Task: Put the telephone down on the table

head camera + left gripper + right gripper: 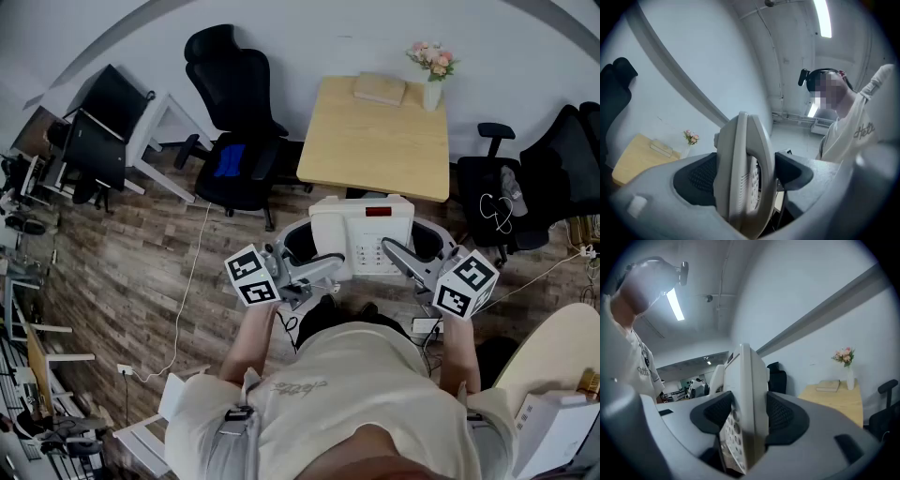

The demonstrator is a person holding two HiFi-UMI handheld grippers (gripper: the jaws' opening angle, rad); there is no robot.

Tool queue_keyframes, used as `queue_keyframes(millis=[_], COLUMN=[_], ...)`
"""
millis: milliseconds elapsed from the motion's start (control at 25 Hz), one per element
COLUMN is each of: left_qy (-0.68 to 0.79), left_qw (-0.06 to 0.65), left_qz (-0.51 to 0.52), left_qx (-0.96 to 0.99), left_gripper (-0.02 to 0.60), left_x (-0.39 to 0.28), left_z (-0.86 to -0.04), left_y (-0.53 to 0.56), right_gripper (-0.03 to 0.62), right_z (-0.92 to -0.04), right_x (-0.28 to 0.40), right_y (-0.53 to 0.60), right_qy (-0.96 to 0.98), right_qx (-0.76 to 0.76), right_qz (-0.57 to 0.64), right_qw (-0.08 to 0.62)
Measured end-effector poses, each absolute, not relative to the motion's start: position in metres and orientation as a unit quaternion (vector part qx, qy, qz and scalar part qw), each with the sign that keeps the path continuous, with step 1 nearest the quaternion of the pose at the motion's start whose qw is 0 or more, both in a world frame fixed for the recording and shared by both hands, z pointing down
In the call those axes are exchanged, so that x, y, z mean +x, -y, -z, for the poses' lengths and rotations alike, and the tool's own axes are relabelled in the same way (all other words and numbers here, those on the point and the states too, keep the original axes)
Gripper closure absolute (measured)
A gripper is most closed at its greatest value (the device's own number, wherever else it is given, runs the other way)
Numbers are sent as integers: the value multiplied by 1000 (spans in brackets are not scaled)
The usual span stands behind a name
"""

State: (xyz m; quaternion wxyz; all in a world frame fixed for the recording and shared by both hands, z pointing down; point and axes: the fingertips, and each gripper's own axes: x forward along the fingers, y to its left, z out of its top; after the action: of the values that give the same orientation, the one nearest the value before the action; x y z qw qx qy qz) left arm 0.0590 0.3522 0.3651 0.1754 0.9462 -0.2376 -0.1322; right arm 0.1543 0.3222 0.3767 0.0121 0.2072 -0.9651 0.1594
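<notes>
I hold a white desk telephone in the air between both grippers, keypad up, just short of the near edge of the light wooden table. My left gripper is shut on its left side. My right gripper is shut on its right side. In the left gripper view the telephone stands edge-on between the dark pads. The right gripper view shows the telephone clamped the same way, keys facing left, with the table beyond it.
On the table's far edge lie a book and a white vase of pink flowers. A black office chair stands left of the table, and another chair to its right. Cables cross the wood floor.
</notes>
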Motion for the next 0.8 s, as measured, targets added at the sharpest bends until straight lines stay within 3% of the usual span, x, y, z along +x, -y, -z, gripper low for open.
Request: queue_keyframes(millis=[800], left_qy=[257], left_qw=[177], left_qz=[137], left_qx=[940], left_gripper=[204], left_x=[59], left_z=[-374], left_y=[-349], right_gripper=[372], right_z=[-387], right_x=[153], right_y=[-317], right_qy=[968], right_qx=[186], right_qz=[-166], right_qw=[11])
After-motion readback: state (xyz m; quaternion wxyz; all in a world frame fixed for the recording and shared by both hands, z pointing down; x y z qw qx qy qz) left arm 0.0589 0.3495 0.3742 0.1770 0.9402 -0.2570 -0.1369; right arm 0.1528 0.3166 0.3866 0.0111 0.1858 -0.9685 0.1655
